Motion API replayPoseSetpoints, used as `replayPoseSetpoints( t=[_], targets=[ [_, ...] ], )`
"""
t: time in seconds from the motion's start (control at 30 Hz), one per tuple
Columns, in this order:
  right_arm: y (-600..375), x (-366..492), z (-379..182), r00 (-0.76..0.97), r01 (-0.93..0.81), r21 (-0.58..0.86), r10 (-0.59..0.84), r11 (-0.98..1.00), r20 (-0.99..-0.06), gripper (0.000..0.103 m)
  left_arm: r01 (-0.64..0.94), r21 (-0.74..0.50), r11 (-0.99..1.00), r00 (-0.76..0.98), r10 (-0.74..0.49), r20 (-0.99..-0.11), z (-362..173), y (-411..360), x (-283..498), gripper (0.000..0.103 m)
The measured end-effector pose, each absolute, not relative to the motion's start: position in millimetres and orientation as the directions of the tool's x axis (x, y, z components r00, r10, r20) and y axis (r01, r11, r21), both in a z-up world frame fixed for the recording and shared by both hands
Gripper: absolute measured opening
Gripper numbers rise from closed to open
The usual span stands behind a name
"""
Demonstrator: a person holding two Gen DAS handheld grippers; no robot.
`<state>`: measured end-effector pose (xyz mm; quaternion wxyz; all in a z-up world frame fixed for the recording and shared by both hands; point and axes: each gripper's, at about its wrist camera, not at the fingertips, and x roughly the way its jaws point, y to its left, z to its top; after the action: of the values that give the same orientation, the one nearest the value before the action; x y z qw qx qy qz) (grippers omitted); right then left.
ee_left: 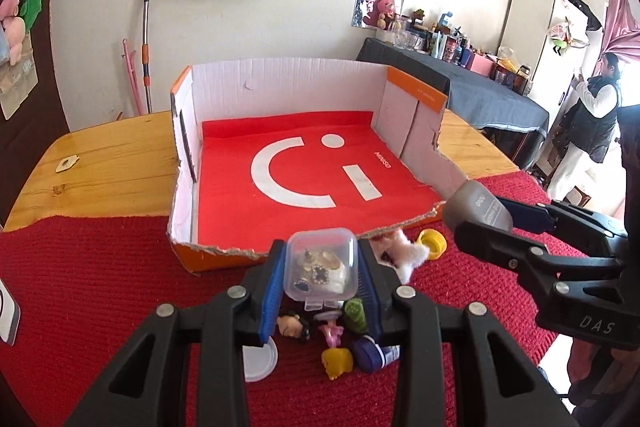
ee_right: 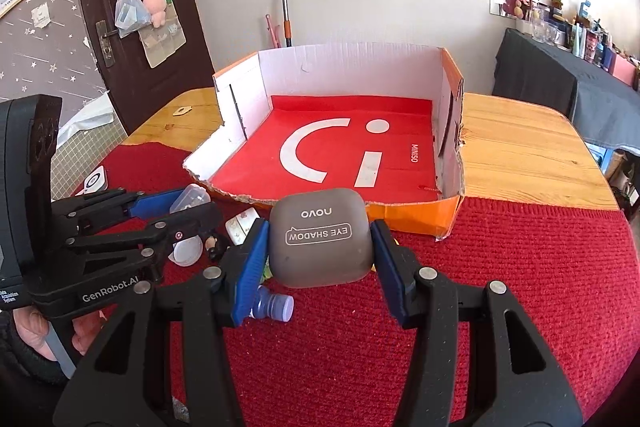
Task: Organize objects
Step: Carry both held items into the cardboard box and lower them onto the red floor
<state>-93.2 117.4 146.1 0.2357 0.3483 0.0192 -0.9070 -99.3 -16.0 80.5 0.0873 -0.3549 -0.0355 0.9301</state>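
A clear plastic case (ee_left: 320, 263) is gripped by the left gripper (ee_left: 322, 267), and a grey eye-shadow case (ee_right: 320, 239) by the right gripper (ee_right: 320, 243). Small toys (ee_left: 336, 359) are scattered beneath on the red cloth (ee_right: 500, 267). Just beyond, the torn-edged cardboard box (ee_right: 344, 71) is left open in front, its red floor (ee_right: 256, 167) bare.

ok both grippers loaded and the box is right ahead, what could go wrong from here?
1. The left gripper pinches the clear plastic case only near its lower end; it could pivot or slip out.
2. The torn front edge of the cardboard box stands ragged; a low approach might snag it.
3. The right gripper with the grey eye shadow case is close beside the left; they may collide.
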Motion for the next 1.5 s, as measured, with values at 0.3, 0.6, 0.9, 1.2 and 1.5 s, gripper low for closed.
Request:
replayPoseSetpoints(
  t=[0.3, 0.6, 0.9, 1.2, 1.5],
  targets=[
    [112, -126, 162, -0.649, 0.433, 0.135, -0.412, -0.891, -0.640, 0.050, -0.138, -0.124, -0.983, -0.730, 0.186, -0.658, 95, -22, -140, 0.036],
    [107, -162, 163, -0.635, 0.426, 0.145, -0.409, -0.893, -0.656, 0.050, -0.127, -0.112, -0.986, -0.710, 0.169, -0.683, 89, -25, -175, 0.036],
    [101, -204, 153, -0.617, 0.405, 0.149, -0.390, -0.902, -0.684, 0.050, -0.120, -0.131, -0.984, -0.679, 0.178, -0.712, 77, -31, -207, 0.036],
    [96, -241, 129, -0.573, 0.379, 0.153, -0.362, -0.913, -0.735, 0.050, -0.113, -0.121, -0.986, -0.629, 0.166, -0.759, 57, -32, -233, 0.036],
    [94, -260, 107, -0.536, 0.360, 0.147, -0.333, -0.921, -0.776, 0.050, -0.109, -0.125, -0.986, -0.578, 0.165, -0.799, 34, -31, -249, 0.036]
  ],
)
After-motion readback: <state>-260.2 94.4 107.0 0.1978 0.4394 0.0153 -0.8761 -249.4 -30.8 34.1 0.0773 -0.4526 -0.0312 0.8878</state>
